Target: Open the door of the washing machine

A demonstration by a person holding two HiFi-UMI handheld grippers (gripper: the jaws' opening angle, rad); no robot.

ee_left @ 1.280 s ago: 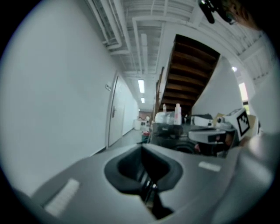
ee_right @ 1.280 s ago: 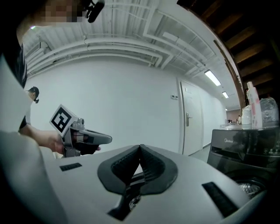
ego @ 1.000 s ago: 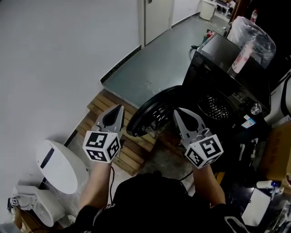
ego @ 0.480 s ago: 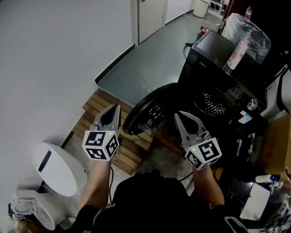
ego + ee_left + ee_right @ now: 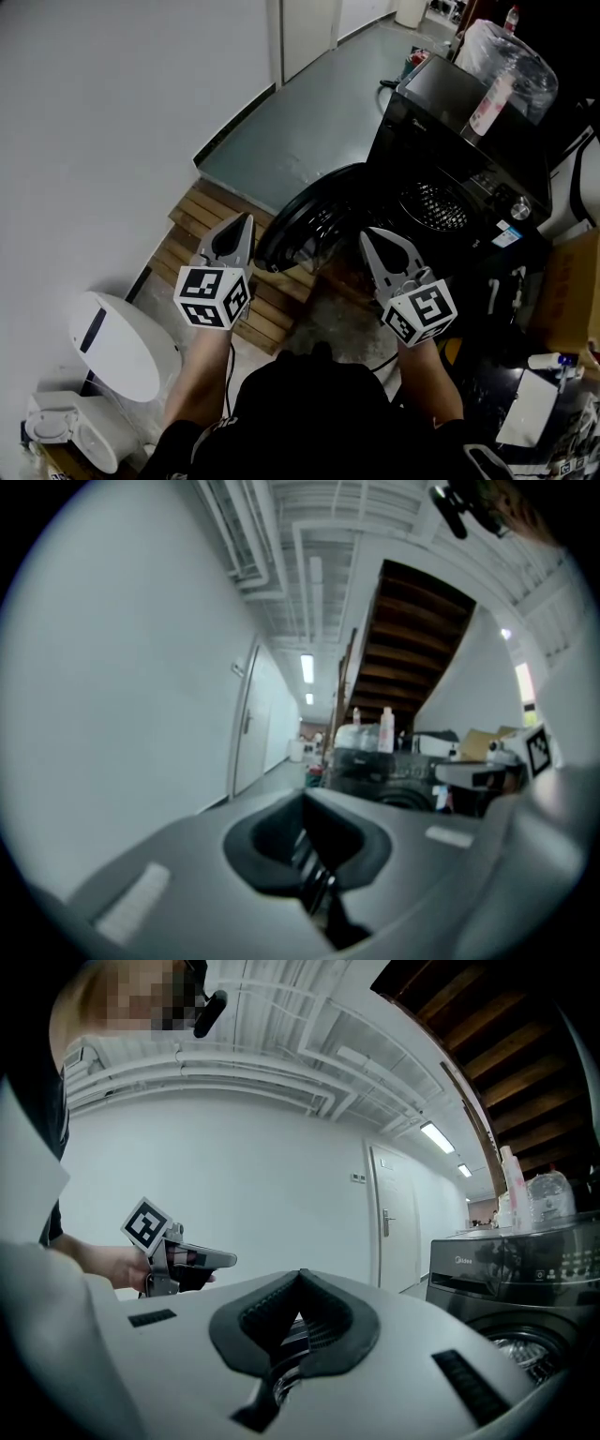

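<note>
**Hand-held grippers.** The left hand-held gripper (image 5: 246,223) has its jaws together and carries nothing. The right hand-held gripper (image 5: 367,234) is likewise closed and empty. Both are held roughly level in front of the person, the left just beside the door's outer rim and the right over the gap between door and machine front. Neither touches anything.

**Task item.** The round door (image 5: 305,220) of the washing machine (image 5: 459,131) already stands swung out to the left, with the drum opening (image 5: 427,206) exposed. The opening appears complete.

**Hazards.**
- A careless sweep of the left hand-held gripper could strike the door rim and swing the door back.
- A forward reach with the right one could catch the door's inner edge or the machine front.
- A bottle (image 5: 487,108) and a filled plastic bag (image 5: 520,56) stand on the machine top, and a jolt to the cabinet could topple them.

**Edges and clearance.**
- The door overhangs the wooden pallet (image 5: 202,239), whose slat ends form a step down to the floor (image 5: 319,122).
- Left of the left hand-held gripper there is open room up to the wall (image 5: 94,141).
- On the right the space is crowded with a cardboard box (image 5: 572,300) and clutter.
- Withdrawal towards the person looks the safest route.
</note>
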